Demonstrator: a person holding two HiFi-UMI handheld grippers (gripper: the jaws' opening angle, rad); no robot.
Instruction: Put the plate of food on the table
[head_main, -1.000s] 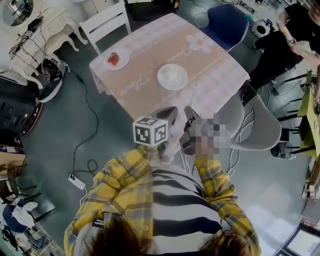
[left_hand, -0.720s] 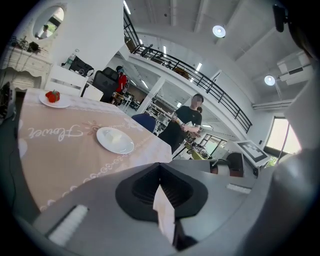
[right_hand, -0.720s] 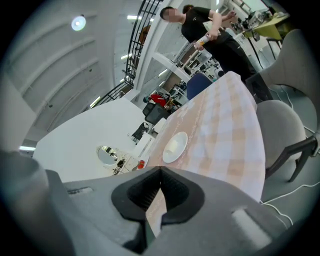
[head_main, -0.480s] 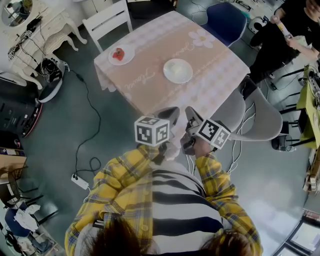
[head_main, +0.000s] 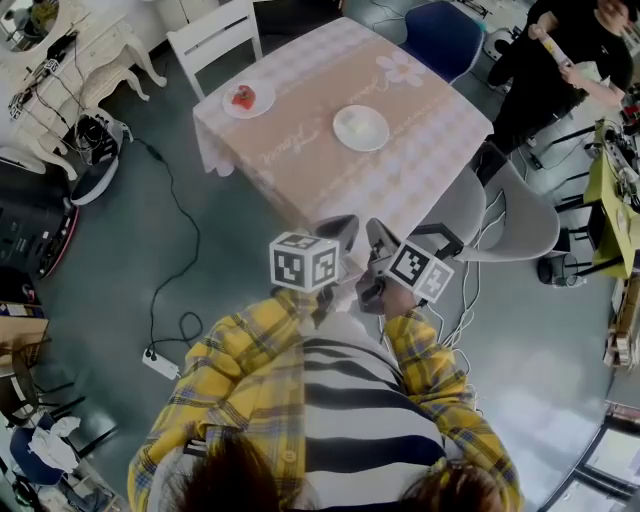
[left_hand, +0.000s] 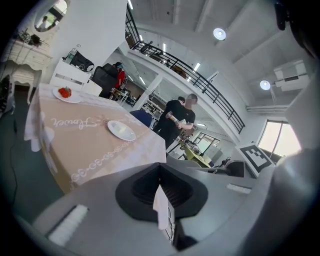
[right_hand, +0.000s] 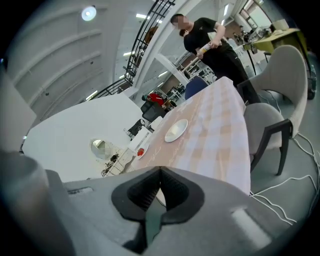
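Small round white plate (head_main: 243, 98) with a red piece of food sits at the far-left corner of the pink checked desk (head_main: 300, 160). Left gripper (head_main: 335, 230) hovers at the near edge, jaws pressed together, empty. Right gripper (head_main: 383, 242) is just beside it, also closed on nothing.

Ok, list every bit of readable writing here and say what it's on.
"Flower": cursive on the tablecloth, read in the left gripper view.
Fainter script beside the flower motif: too small to read.
Left marker cube and right marker cube: black-and-white patterns only, no letters.
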